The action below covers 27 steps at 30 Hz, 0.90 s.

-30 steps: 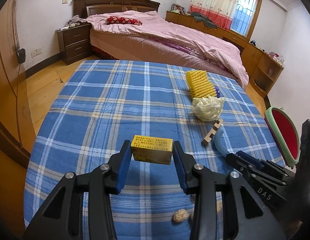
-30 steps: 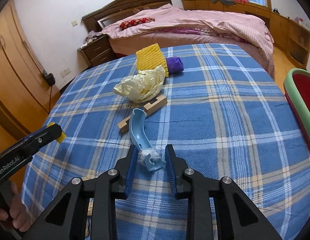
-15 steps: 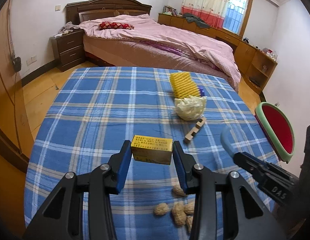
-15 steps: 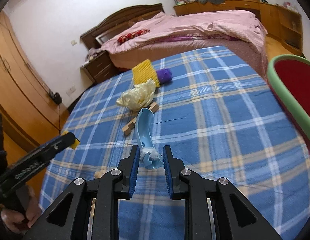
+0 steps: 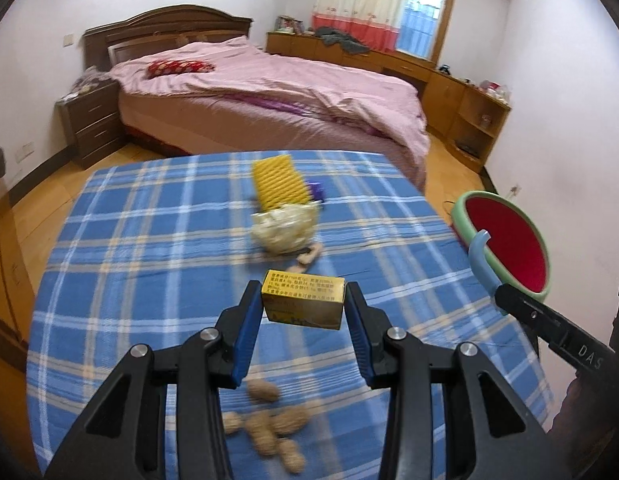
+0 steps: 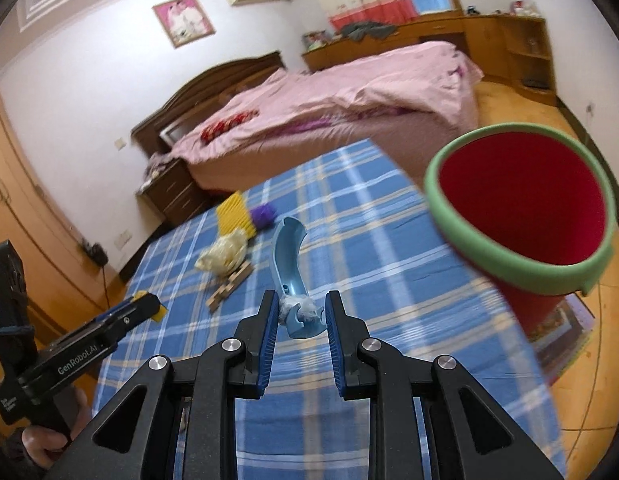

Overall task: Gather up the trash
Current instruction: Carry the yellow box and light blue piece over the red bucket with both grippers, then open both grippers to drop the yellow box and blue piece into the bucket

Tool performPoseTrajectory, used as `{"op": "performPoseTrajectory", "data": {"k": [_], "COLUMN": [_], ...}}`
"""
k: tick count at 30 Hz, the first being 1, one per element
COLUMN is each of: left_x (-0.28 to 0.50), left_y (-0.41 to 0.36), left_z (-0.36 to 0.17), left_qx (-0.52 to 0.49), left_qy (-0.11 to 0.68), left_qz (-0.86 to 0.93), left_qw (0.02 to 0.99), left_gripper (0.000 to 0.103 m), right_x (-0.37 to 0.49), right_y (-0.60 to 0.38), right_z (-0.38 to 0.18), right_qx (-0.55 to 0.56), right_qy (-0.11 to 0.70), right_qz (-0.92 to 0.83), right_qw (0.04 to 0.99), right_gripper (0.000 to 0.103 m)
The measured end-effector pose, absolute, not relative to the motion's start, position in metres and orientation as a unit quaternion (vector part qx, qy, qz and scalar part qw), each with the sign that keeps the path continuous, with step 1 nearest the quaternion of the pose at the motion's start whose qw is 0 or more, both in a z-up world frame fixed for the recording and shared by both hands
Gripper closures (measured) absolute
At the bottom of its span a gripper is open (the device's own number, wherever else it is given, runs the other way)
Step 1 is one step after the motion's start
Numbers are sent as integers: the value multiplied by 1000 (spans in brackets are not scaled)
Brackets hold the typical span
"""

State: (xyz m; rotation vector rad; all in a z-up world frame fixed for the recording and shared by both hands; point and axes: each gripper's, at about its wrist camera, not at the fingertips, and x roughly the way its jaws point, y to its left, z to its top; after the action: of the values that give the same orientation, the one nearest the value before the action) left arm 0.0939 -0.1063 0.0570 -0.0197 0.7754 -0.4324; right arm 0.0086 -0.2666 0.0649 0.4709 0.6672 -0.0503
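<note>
My left gripper (image 5: 303, 306) is shut on a small yellow box (image 5: 302, 303) and holds it above the blue plaid table (image 5: 149, 264). My right gripper (image 6: 301, 314) is shut on a curved light-blue plastic piece (image 6: 287, 256) with a white wad at its base, lifted off the table. A red bin with a green rim (image 6: 525, 208) stands just right of the table, close ahead of the right gripper; it also shows in the left wrist view (image 5: 509, 240). A crumpled cream bag (image 5: 283, 226), a wooden piece (image 6: 229, 286) and several peanuts (image 5: 265, 428) lie on the table.
A yellow ribbed block (image 5: 279, 180) and a purple object (image 6: 262, 215) lie farther back on the table. A bed with pink covers (image 5: 269, 92) stands beyond the table, wooden cabinets (image 5: 461, 100) along the right wall, and bare wood floor around.
Both grippers have risen and pulled back with their loads. The right gripper has swung right, so the red bin now looms large before it. Peanuts have come into the left view.
</note>
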Motion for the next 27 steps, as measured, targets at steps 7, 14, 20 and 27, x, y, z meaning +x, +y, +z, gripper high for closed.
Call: {"op": "performPoseTrajectory", "data": {"k": [7,14,20,27], "left_x": [91,88,96,104], "left_y": [-161,-225,-280,-337], "left_z": [71,77,71,57], "left_qx": [10,24,26,33], "left_qy": [367,356,361,376], "left_qz": [-264,-314,-336,-349], "left_qw": [892,880,869,858], "left_gripper": [61,61,61,61], "right_x": [-12,-20,-27,-25], "right_y": [-313,-368,-412,-455], "right_z": [73,73,66,48], "right_qx": [250,262,267,277], "right_qy": [300,283,273,283], "right_qz": [-72,-107,-133,-152], "right_qw": [918,916,915,906], "right_gripper": [79,79,79,79]}}
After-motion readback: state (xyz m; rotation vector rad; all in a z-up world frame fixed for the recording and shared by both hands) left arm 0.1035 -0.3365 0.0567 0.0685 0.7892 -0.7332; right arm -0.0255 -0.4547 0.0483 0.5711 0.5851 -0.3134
